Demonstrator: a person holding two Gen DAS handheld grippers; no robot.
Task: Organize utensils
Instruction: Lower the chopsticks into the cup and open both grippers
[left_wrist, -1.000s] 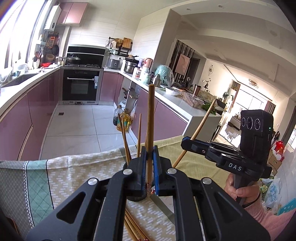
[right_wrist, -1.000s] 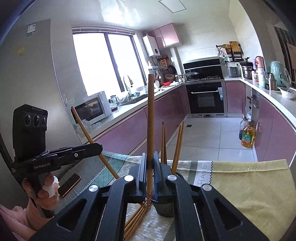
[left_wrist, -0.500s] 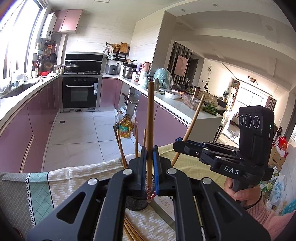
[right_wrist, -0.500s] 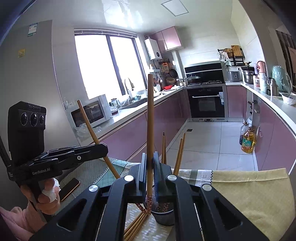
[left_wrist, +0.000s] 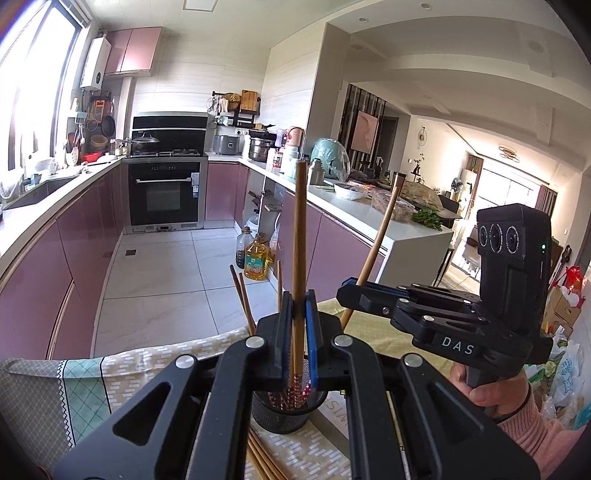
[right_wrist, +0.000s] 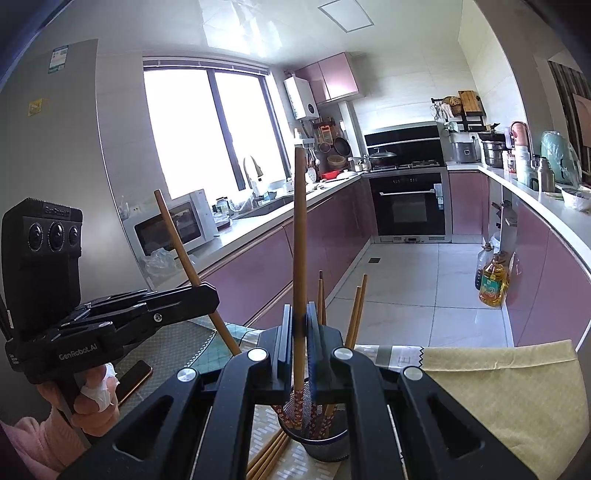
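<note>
My left gripper (left_wrist: 298, 321) is shut on an upright brown chopstick (left_wrist: 298, 236), its patterned lower end just above the black mesh utensil cup (left_wrist: 284, 413). My right gripper (right_wrist: 298, 332) is shut on another upright chopstick (right_wrist: 299, 236) over the same cup (right_wrist: 321, 445). Each gripper shows in the other's view, the right gripper (left_wrist: 349, 295) and the left gripper (right_wrist: 212, 295), each with its chopstick slanting up. Several chopsticks (right_wrist: 354, 314) stand in the cup. More chopsticks (right_wrist: 267, 456) lie flat on the cloth beside it.
The table carries a patterned cloth (left_wrist: 85, 384) and a yellow cloth (right_wrist: 498, 398). A phone (right_wrist: 135, 376) lies at the table's left. Beyond the table are the kitchen floor, pink cabinets, an oven (left_wrist: 166, 195) and oil bottles (left_wrist: 255, 258).
Both grippers have risen with their chopsticks and now hang over the cup, which shows more fully below the jaws. The two grippers stay close together.
</note>
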